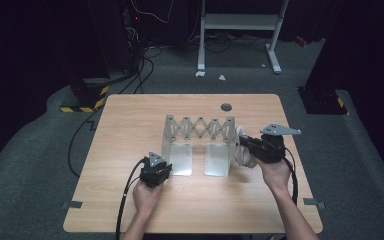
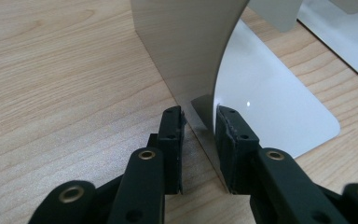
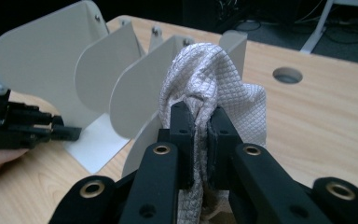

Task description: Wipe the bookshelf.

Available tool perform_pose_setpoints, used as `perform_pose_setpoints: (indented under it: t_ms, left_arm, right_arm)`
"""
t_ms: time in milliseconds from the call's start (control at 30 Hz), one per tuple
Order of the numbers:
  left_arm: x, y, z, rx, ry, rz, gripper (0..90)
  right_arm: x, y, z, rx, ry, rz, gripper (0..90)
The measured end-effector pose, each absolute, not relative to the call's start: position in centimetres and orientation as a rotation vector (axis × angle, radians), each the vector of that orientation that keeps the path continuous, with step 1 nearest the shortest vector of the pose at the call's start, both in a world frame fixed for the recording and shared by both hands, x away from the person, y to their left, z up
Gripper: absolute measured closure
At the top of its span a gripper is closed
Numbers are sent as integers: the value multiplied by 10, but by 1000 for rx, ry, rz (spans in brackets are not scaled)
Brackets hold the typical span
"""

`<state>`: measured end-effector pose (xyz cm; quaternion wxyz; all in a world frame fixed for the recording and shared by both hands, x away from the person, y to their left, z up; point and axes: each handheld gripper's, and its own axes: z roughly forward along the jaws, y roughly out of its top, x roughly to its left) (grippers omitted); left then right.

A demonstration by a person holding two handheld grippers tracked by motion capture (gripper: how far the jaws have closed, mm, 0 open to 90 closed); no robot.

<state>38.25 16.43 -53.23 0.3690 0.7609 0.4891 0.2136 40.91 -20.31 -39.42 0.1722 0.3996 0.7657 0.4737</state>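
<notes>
**Cloth in the grip, rack held at its end plate**

The right gripper [image 3: 200, 140] has its jaws clamped on a bunched fold of the white quilted cloth [image 3: 214, 88]; the fabric is pinched between the pads and balloons out above them, with more hanging below. In the high view the cloth [image 1: 243, 150] sits at the right end of the expanding metal rack [image 1: 200, 142], close against its outermost plate. The left gripper [image 2: 199, 144] straddles the lower edge of the rack's end plate [image 2: 186, 46]: the right pad seems to touch the metal, while a thin gap shows at the left pad, so I cannot tell whether the plate is truly clenched or only bracketed.

Outward from there, the rack stands near the middle of the wooden table [image 1: 130, 200], its scissor lattice stretched along the back and its curved plates [image 3: 135, 88] fanned in a row.

The risks, as I judge them: the grip bites only a small fold, so a pull could let the cloth slide free or drop. The loose fabric could snag on a plate edge or the lattice and drag the light rack across the table. If the left hold is not firm, the rack may tip or fold when the cloth tugs on it.
</notes>
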Motion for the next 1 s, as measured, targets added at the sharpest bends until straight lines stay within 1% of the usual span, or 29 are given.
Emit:
perform_pose_setpoints:
  t_ms: [100, 233, 400, 700, 867, 1000]
  left_arm:
    - [382, 164, -532, 1953, 1255, 546, 723]
    - [383, 164, -532, 1954, 1252, 545, 728]
    - [382, 164, -532, 1957, 1246, 542, 736]
    - [382, 164, -532, 1957, 1246, 541, 737]
    - [382, 164, -532, 1957, 1247, 542, 737]
    - [382, 164, -532, 1957, 1246, 541, 737]
  right_arm:
    - [414, -200, -392, 1125, 2170, 1331, 837]
    - [420, -196, -398, 1141, 2189, 1299, 836]
    - [427, -196, -417, 1190, 2223, 1268, 836]
    - [437, -193, -468, 1271, 2313, 1185, 837]
    - [442, -192, -481, 1302, 2341, 1153, 837]
    - [446, -193, -482, 1363, 2328, 1169, 837]
